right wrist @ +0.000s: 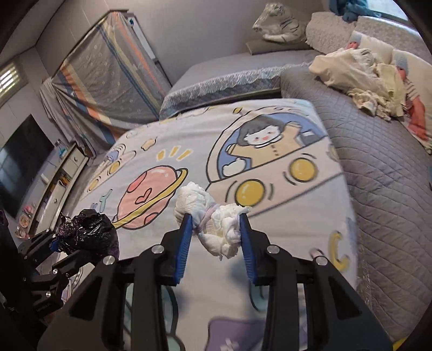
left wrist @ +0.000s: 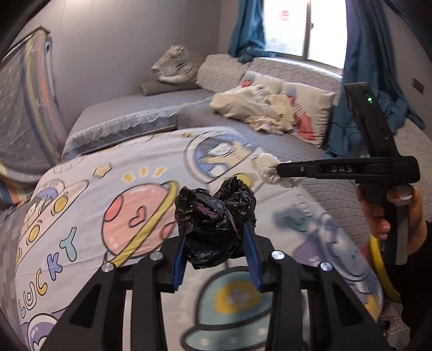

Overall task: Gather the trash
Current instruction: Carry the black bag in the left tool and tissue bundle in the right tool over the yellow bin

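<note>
My left gripper (left wrist: 217, 229) has its blue-padded fingers (left wrist: 179, 259) clamped on a crumpled wad of black plastic film (left wrist: 214, 224); both pads press into its sides, and the wad is held clear above the bed. In the right wrist view the same black wad (right wrist: 87, 233) shows at the lower left, pinched in the left gripper (right wrist: 58, 244) over the near left edge of the cartoon blanket.

My right gripper (right wrist: 216, 229) is closed on a crumpled ball of white tissue paper (right wrist: 213, 218), which has a faint purple streak across its middle. The blue pads (right wrist: 185, 240) squeeze it from both sides, and it hangs above the middle of the blanket, not resting on it. From the left wrist view I see the right gripper (left wrist: 280, 171) side-on, with the white tissue (left wrist: 270, 170) at its tip and a hand (left wrist: 388, 213) around its grip.

Below both lies a space-themed printed blanket (right wrist: 270, 162) with a pink ringed planet and a cartoon child in a saucer, spread over a grey quilted bedspread (right wrist: 378, 175). Near the far right corner of the bed sits a heap of cream cloth (right wrist: 351, 73) against printed pillows (right wrist: 415, 89). A striped white plush tiger (right wrist: 280, 23) lies at the far edge by the wall. Blue curtains (left wrist: 248, 29) frame the window.
</note>
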`<state>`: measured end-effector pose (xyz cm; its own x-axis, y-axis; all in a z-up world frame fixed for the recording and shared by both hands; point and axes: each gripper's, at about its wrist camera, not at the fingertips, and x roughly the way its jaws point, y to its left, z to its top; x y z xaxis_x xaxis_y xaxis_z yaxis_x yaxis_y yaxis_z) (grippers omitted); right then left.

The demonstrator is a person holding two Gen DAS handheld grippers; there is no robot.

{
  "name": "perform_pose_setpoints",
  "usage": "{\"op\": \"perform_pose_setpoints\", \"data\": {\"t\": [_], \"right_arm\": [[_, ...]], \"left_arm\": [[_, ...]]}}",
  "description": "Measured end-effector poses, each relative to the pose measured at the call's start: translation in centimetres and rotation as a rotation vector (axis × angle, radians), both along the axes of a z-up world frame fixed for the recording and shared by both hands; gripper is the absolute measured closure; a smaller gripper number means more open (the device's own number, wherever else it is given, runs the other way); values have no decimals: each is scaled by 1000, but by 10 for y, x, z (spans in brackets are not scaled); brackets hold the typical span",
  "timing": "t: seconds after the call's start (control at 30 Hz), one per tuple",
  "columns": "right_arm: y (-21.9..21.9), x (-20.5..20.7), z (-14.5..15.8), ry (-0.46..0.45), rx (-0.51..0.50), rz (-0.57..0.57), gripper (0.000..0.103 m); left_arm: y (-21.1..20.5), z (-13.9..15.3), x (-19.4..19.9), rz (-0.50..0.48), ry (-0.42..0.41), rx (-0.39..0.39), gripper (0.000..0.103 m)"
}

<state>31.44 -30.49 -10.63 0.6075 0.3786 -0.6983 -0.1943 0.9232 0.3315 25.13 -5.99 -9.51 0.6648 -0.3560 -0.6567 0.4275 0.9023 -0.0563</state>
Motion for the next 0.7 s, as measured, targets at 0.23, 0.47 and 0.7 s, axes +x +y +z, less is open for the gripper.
{"op": "perform_pose_setpoints", "data": {"t": [0.23,0.47,0.7], "right_arm": [[-70,-81,32,-83,44,-143,70],[-129,-156,44,-152,30,-299,70],[-183,-219,48,-204,13,-463,69]], "left_arm": [[-58,36,-58,-153,-97,-21,68],[-116,54,-99,-304,-144,-40,68],[-167,59,-128,-430,-170,-20,68]]}}
